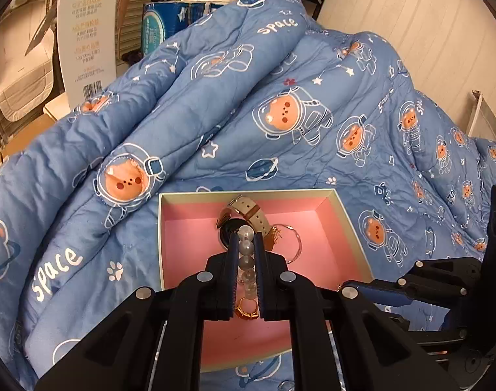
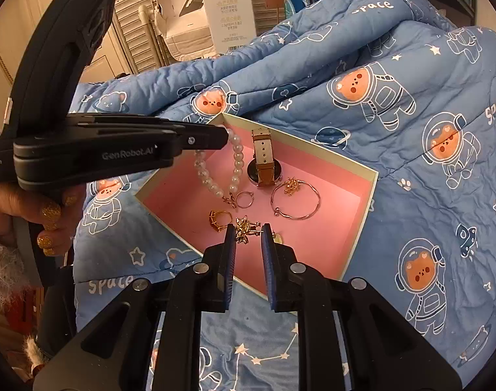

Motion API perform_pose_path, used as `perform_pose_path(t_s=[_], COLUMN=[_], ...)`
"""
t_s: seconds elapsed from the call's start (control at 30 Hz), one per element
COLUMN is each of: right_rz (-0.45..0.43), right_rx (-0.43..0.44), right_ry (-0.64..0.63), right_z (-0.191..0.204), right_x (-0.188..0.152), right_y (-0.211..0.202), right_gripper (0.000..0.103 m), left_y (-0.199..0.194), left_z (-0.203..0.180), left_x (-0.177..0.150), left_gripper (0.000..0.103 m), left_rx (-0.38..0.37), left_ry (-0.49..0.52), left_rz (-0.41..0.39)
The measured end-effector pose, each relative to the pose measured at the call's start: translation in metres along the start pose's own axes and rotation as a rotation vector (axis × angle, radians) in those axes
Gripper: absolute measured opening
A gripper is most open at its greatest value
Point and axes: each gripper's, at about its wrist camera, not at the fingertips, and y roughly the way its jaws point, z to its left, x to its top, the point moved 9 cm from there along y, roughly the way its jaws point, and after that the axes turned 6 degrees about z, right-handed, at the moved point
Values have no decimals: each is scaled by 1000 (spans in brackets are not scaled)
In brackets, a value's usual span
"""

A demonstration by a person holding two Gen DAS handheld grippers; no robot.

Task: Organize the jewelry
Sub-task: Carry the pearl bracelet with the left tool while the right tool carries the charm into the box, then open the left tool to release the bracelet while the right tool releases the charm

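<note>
A pink-lined box (image 2: 332,202) lies on a blue quilt. My left gripper (image 1: 247,239) is shut on a pearl bracelet (image 2: 236,163) and holds it hanging over the box; the pearls show between its fingers (image 1: 247,247). In the box lie a watch with a tan strap (image 2: 262,159), a thin bangle (image 2: 295,198), a small ring (image 2: 245,199), a gold ring (image 2: 219,220) and a gold flower piece (image 2: 246,228). My right gripper (image 2: 248,233) is open, its fingertips either side of the flower piece.
The bunched quilt with bear prints (image 1: 231,114) rises behind the box. White cartons (image 1: 84,39) and a blue pack (image 1: 169,22) stand behind it. The box rim (image 1: 244,191) lies close to the quilt fold.
</note>
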Motion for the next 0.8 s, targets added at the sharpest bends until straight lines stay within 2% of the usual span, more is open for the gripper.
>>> perform_pose_path(t_s=[0.33,0.5,0.63,0.73,0.8], right_rz=[57,130,166,201,219], right_rx=[-3,14,-23,-32,-35], right_ry=[-40,-53,-87,-115,-119], right_z=[1,0,-3,-2,-3], right_x=[5,11,18,19,18], right_y=[17,36,47,54,60], right_gripper=[17,17,17,17,17], left_y=[20,18,17,14,11], left_z=[21,21,19,18,18], left_x=[-11,-12,-12,-12,-11], left_gripper=[9,9,9,18,32], left_rx=[51,78,96,114,114], left_ry=[-24,3,24,41,44], left_rz=[40,42,41,31,21])
